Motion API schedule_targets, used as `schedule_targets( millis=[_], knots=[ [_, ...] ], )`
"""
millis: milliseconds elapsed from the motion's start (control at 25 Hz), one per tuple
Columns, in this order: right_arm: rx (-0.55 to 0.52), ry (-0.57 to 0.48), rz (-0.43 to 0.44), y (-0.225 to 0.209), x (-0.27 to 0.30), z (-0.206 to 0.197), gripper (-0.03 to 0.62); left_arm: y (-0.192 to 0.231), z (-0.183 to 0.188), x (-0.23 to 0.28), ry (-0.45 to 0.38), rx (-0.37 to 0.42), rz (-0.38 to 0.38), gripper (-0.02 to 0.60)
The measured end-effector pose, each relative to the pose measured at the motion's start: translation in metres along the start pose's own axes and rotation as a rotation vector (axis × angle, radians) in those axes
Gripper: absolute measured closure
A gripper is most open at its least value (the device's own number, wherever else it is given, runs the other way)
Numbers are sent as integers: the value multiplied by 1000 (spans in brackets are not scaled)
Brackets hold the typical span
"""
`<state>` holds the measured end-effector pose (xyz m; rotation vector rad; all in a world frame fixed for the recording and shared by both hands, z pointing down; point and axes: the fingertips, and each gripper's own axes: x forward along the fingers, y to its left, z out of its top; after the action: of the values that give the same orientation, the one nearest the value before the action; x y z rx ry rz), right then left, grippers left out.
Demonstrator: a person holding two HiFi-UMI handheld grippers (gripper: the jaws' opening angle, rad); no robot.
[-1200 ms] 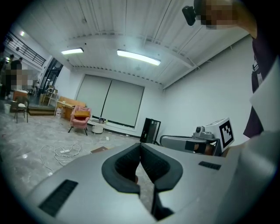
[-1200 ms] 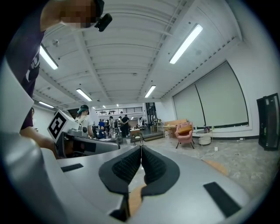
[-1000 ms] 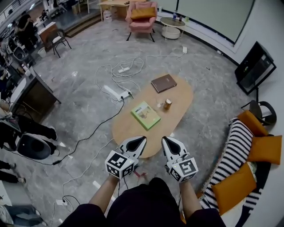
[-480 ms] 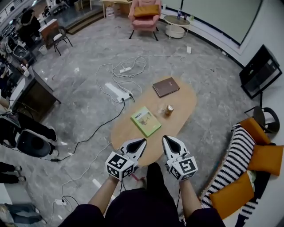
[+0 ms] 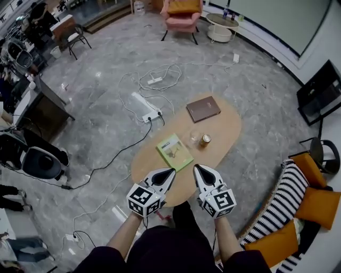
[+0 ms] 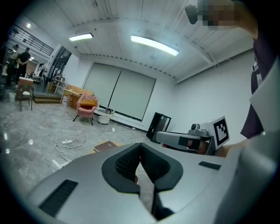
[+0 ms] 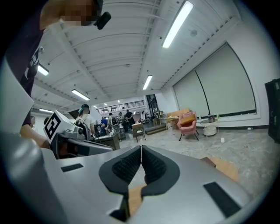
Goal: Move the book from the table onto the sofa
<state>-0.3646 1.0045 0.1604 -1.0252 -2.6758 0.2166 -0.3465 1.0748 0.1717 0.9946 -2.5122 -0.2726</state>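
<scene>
Two books lie on the oval wooden table (image 5: pixel 160 162): a green one (image 5: pixel 174 151) near the front end and a brown one (image 5: pixel 203 109) at the far end, the brown book (image 6: pixel 105 146) also showing beyond the left jaws. My left gripper (image 5: pixel 170 172) and right gripper (image 5: pixel 196 168) hang side by side over the table's near edge, both shut and empty. The left gripper (image 6: pixel 140 146) has its pads pressed together, as does the right gripper (image 7: pixel 141 149). The striped sofa (image 5: pixel 281 200) with orange cushions stands at the right.
A small glass (image 5: pixel 194 137) and a tin (image 5: pixel 204 140) stand mid-table between the books. Cables and a power strip (image 5: pixel 145 106) lie on the floor left of the table. A pink armchair (image 5: pixel 182 12), a round side table (image 5: pixel 222 25) and a black cabinet (image 5: pixel 322 90) stand farther off.
The table and books have slid nearer and lower in the head view as I stepped forward. Both grippers stay shut, now over the table's near edge.
</scene>
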Motion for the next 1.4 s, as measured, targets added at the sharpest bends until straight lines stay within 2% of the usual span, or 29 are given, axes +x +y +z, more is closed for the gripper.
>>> schedule_targets(
  millis=[400,680,1080,1280,1400],
  knots=[
    [48,60,69,-61,53,-19,569,42,-6,62,35,-61,65,566],
    [94,109,61,-90,94,-60,569,89,-39,92,91,-88,89,566],
    [106,157,-9,-124,167,-158,569,190,-122,121,139,-123,101,566],
    [126,246,-10,-142,202,-225,568,236,-180,139,165,-182,134,565],
    [129,302,-17,-155,218,-268,566,261,-221,150,175,-244,167,565]
  ],
)
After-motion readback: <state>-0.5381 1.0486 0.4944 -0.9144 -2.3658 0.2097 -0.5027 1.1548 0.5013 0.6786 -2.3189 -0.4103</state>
